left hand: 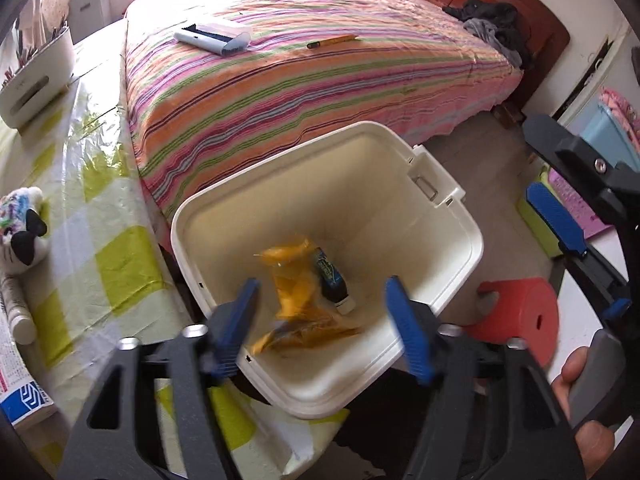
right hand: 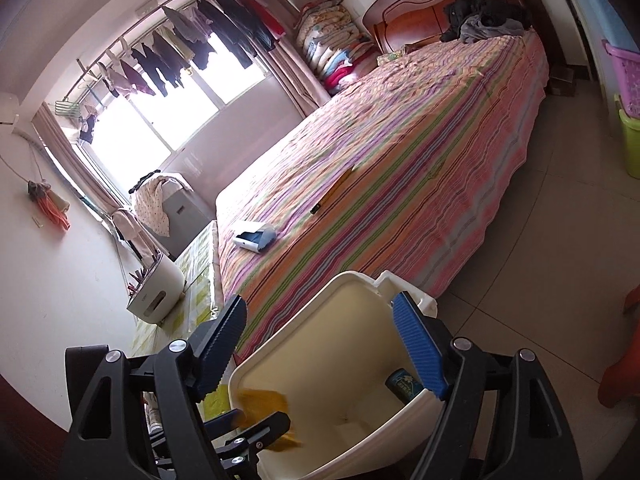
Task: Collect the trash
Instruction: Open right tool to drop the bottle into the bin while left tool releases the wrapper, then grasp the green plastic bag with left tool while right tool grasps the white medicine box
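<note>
Jaws of both grippers released, nothing between them

Left gripper point(left hand: 320, 320) and right gripper point(right hand: 320, 344) hover over white bin point(left hand: 448, 208) at lower centre; yellow wrapper point(left hand: 296, 280) and dark tube point(left hand: 332, 280) lie inside

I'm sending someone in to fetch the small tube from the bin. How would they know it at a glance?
Beside the striped bed stands a white bin. At its bottom lies a dark tube with a white cap, next to a yellow wrapper; it is the only dark thing in there.
</note>
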Available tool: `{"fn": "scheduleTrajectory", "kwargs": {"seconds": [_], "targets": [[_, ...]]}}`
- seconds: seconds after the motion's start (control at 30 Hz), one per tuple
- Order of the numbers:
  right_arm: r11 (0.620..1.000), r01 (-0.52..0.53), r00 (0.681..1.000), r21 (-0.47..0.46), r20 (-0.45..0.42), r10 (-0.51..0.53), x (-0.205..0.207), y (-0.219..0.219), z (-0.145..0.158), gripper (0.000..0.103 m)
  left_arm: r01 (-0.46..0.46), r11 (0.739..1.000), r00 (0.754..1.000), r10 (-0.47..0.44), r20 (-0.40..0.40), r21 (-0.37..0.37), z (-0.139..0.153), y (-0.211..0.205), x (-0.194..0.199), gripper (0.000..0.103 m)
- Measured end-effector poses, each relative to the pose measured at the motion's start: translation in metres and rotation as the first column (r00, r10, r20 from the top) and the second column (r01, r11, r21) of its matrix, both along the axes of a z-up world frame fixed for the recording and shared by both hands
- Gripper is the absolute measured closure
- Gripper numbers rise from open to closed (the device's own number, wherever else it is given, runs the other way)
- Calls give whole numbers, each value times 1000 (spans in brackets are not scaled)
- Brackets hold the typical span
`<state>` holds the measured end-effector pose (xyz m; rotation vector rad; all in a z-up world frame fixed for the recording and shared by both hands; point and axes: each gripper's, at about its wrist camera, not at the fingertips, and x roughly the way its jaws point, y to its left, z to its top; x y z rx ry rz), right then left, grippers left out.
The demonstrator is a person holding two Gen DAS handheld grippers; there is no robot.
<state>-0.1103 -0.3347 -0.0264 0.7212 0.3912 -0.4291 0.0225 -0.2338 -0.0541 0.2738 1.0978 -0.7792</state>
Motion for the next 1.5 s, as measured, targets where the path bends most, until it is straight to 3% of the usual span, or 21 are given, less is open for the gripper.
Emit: {"fn": "scheduleTrajectory", "kwargs": {"seconds": [0.23,0.4,0.5,0.57,0.7,0.87,1.0,1.13,1.27,1.4,1.5], "targets": [[1000,0,1000,-14,-7,-1,4,7,3,25,0,1000,999,-1,53,6,17,23,-4,21],[996,-31,999,-81,-22,30,17,27,8,25,-74,996,981,80,175,-42,47,79,-5,21],[988,-89,995,-127,-46,84,32,48,9,25,-131,990,952,141,271,-54,61,123,-6,21],[980,-131,991,-148,-60,123,42,63,9,25,-199,978,920,211,331,-69,67,158,-3,21],[956,-242,969,-163,-99,228,67,97,4,25,-313,938,882,344,322,-145,72,225,13,21],[900,-389,919,-195,-151,365,96,150,-3,24,-405,892,858,447,254,-202,71,289,36,21],[845,-483,874,-231,-182,450,114,193,-10,25,-468,856,806,516,290,-221,73,337,40,21],[789,-573,818,-221,-206,537,128,225,-18,25,-484,845,783,534,320,-227,74,374,36,21],[727,-655,755,-205,-230,615,140,259,-25,24,-534,811,742,585,328,-238,71,411,36,18],[666,-719,694,-200,-244,677,148,289,-29,25,-553,795,740,606,291,-248,65,439,37,15],[631,-754,656,-184,-265,707,155,306,-33,25,-552,799,754,601,267,-239,61,447,38,15]]}}
